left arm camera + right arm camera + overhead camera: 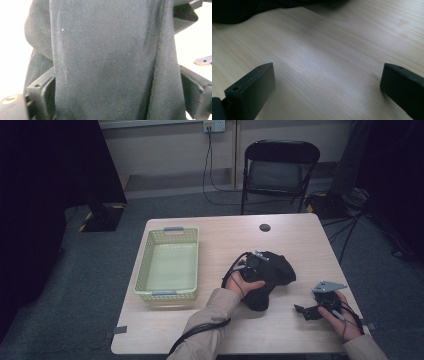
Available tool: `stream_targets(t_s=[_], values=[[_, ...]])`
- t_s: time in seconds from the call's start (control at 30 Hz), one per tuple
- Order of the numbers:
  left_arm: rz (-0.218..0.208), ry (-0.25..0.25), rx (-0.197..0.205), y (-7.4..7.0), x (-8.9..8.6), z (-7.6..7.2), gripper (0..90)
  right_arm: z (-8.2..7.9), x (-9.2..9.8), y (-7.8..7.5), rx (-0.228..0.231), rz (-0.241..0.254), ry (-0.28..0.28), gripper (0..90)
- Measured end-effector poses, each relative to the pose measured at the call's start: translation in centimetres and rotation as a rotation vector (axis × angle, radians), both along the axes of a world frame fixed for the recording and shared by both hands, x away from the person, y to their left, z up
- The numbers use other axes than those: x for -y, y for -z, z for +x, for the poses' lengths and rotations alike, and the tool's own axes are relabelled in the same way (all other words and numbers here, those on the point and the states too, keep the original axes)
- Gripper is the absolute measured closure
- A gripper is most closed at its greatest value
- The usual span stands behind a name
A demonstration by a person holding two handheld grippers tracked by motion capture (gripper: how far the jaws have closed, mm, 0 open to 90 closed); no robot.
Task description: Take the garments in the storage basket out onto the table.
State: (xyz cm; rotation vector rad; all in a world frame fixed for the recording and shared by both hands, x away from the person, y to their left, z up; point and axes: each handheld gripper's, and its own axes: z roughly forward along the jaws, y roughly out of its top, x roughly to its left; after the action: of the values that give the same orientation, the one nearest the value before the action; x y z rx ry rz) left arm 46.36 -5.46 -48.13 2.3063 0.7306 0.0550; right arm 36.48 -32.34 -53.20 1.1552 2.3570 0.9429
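Note:
A crumpled black cloth [272,272] lies on the wooden table [210,330], right of its middle. My left gripper [252,265] rests on the cloth's left side. In the left gripper view the dark fabric [105,62] hangs between the two jaws, which stand wide apart at either edge without pinching it. My right gripper [302,311] sits low over bare tabletop near the front right corner, a short way from the cloth. Its jaws are spread wide with nothing between them [327,82], and the cloth's edge [234,12] shows at the top left of the right gripper view.
A pale green plastic basket [167,265] stands empty on the table's left side. A small dark round mark [265,227] lies near the far edge. A black folding chair [280,167] stands behind the table, with cables on the floor at the right.

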Motion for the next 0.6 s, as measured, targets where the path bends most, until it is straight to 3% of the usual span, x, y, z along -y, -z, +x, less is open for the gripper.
stream_targets(t_s=[0.23,0.6], values=[[-0.042,-0.011,-0.002,-0.5,-0.5,-0.2,3.6,0.0,0.0,0.0,0.000,0.000,0.000,0.0],[-0.102,0.017,0.009,-1.6,-1.8,-0.9,2.5,0.0,0.0,0.0,0.000,0.000,0.000,0.0]])
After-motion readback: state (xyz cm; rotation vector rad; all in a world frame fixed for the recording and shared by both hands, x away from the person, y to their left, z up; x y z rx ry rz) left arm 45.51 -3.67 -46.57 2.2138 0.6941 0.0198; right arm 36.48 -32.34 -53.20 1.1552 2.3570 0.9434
